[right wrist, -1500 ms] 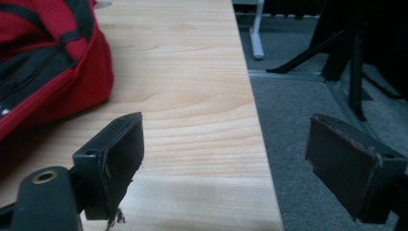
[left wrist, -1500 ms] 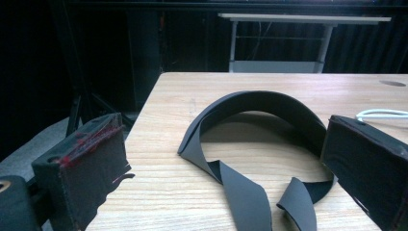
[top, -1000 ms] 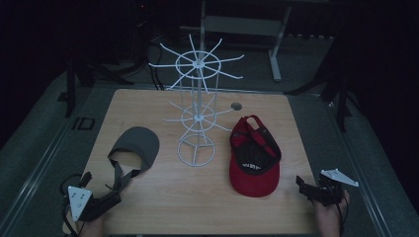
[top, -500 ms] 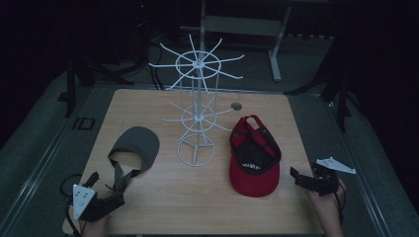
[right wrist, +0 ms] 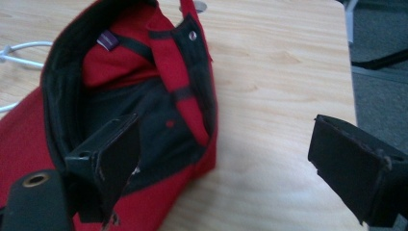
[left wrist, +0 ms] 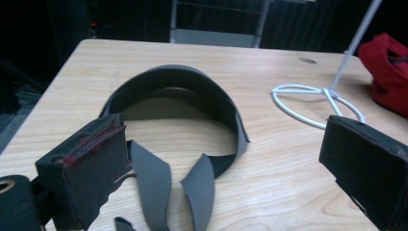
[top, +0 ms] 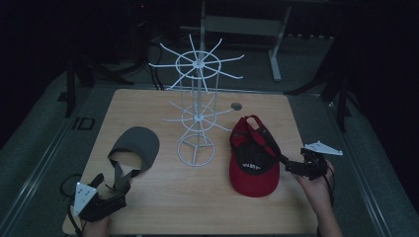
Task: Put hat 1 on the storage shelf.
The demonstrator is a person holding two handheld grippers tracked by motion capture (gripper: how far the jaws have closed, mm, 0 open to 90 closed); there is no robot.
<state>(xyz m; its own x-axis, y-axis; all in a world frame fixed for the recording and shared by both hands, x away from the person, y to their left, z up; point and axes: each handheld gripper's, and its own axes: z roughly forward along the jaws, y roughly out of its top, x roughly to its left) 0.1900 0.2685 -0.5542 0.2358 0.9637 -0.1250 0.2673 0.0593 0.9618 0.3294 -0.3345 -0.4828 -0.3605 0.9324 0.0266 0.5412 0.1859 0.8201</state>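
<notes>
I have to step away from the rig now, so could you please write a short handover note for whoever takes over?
Left gripper: open, at the near left of the table, jaws at the straps of the grey visor, not closed on them.
Right gripper: open, one jaw reaching into the red cap, which lies upside down right of the white wire rack.
Done: nothing hung; the rack's arms are bare.
Left: probably grip each piece of headwear and hang it on the rack.

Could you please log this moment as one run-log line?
left gripper: open, at grey visor straps | right gripper: open, at red cap rim | wire rack: empty
</notes>
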